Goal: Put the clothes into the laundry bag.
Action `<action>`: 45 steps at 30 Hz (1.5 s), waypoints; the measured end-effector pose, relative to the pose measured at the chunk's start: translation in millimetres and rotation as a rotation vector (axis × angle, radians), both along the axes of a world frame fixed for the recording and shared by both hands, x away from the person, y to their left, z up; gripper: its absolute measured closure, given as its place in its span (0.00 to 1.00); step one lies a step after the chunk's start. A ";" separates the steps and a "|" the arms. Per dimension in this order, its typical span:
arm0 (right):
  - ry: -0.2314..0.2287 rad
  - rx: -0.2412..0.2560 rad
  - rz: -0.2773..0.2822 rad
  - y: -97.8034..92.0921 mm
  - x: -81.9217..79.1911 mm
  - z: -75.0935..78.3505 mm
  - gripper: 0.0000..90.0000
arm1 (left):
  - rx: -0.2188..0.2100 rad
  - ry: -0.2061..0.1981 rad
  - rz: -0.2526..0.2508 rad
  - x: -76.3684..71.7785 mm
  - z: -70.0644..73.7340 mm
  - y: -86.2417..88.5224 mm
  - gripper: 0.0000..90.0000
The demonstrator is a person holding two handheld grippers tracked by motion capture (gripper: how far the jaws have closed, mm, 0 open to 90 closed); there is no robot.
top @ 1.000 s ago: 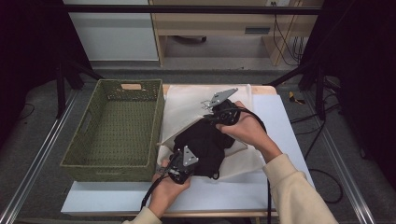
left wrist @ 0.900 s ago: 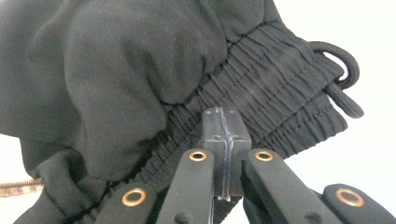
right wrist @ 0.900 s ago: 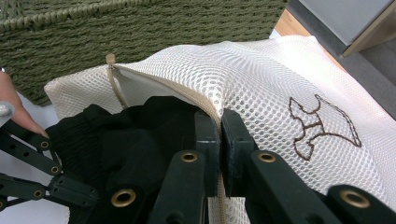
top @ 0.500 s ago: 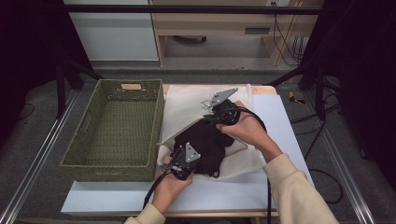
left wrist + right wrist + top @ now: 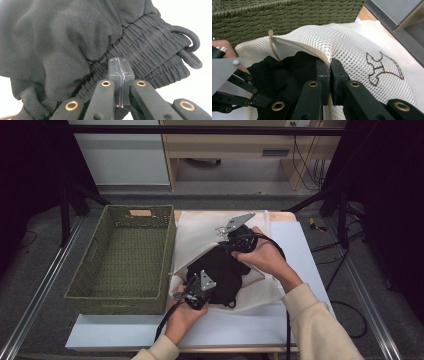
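A black garment (image 5: 225,270) with an elastic waistband lies half inside a white mesh laundry bag (image 5: 200,232) on the table. My left gripper (image 5: 200,282) is at the garment's near edge, and in the left gripper view it (image 5: 120,66) is shut on the gathered waistband, with the drawstring (image 5: 187,37) looping off to the right. At the bag's mouth, my right gripper (image 5: 227,244) is shut on the zipper edge of the mesh bag (image 5: 352,45), its jaws (image 5: 329,66) holding that edge up over the black garment (image 5: 287,72).
A green woven basket (image 5: 125,255) stands directly left of the bag, its wall (image 5: 287,17) close behind the bag's opening. The white table top (image 5: 300,240) extends to the right. Dark frame posts and a floor surround the table.
My left gripper has shifted slightly forward with the waistband, toward the bag's mouth. The right gripper has held still on the bag's edge.
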State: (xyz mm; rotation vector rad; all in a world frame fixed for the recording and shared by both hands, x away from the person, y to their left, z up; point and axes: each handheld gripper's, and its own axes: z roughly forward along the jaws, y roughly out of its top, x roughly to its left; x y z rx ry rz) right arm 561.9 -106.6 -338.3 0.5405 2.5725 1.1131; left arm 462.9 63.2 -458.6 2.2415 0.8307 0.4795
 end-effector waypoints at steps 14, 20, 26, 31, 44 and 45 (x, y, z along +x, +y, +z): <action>-0.013 -0.002 0.000 -3.5 3.9 9.2 0.97 | 0.035 0.016 0.002 9.3 3.6 -5.3 1.00; -0.015 -0.001 -0.002 -4.2 4.1 10.2 0.97 | 0.046 0.060 -0.004 12.4 8.9 -5.8 1.00; -0.015 0.003 -0.006 -7.0 5.2 10.4 0.97 | 0.067 0.083 -0.015 5.3 11.9 -0.7 1.00; -0.017 0.002 -0.005 -5.7 4.7 10.9 0.97 | 0.105 0.112 -0.025 -0.1 9.5 2.8 1.00; -0.020 -0.003 0.003 -2.4 3.4 11.6 0.97 | 0.119 0.117 -0.016 9.2 8.9 -0.7 1.00; -0.021 -0.002 0.001 -2.3 3.2 11.7 0.97 | 0.120 0.117 -0.017 9.7 8.2 -0.8 1.00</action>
